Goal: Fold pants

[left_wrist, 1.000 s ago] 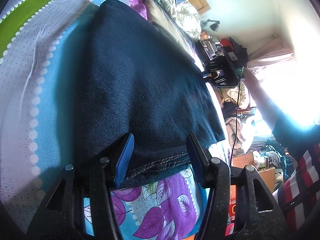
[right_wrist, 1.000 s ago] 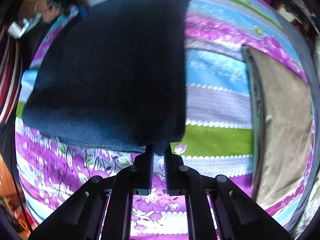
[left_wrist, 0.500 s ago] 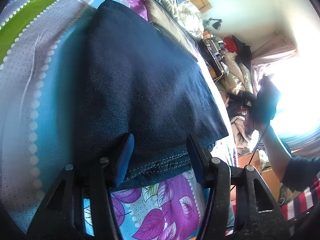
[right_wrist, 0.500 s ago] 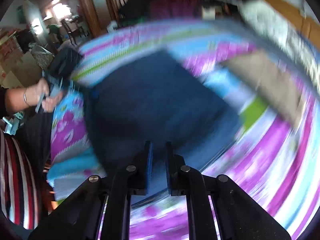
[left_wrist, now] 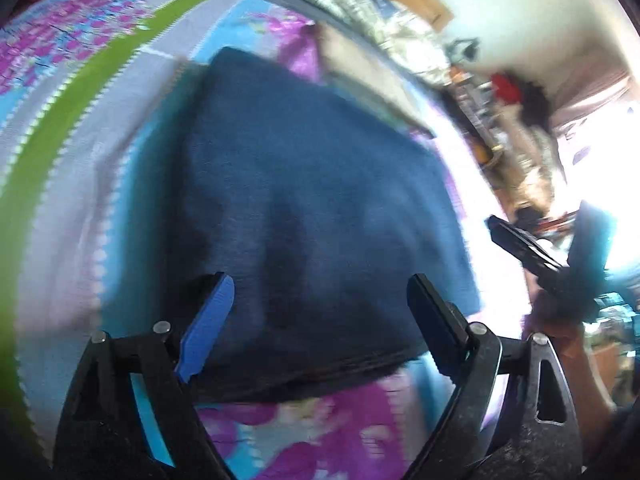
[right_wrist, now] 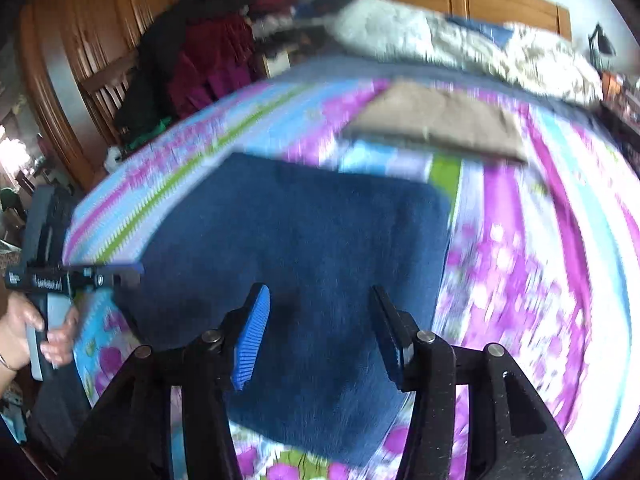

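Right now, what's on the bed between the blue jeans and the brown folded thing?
Nothing but the striped flowery bedsheet lies between the blue jeans and the brown folded cloth, as the right wrist view shows.

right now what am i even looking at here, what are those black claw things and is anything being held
Those black claws are hand-held two-finger grippers, one in each of a person's hands. Each picture comes from a camera mounted on one gripper, looking forward along its fingers.

In the left wrist view, the left gripper is open above the folded dark blue denim pants; the right gripper shows at the right edge. In the right wrist view, the right gripper is also open, holding nothing.

The pants lie on a striped floral bedsheet, with a folded tan cloth farther back. Both pictures are blurred.
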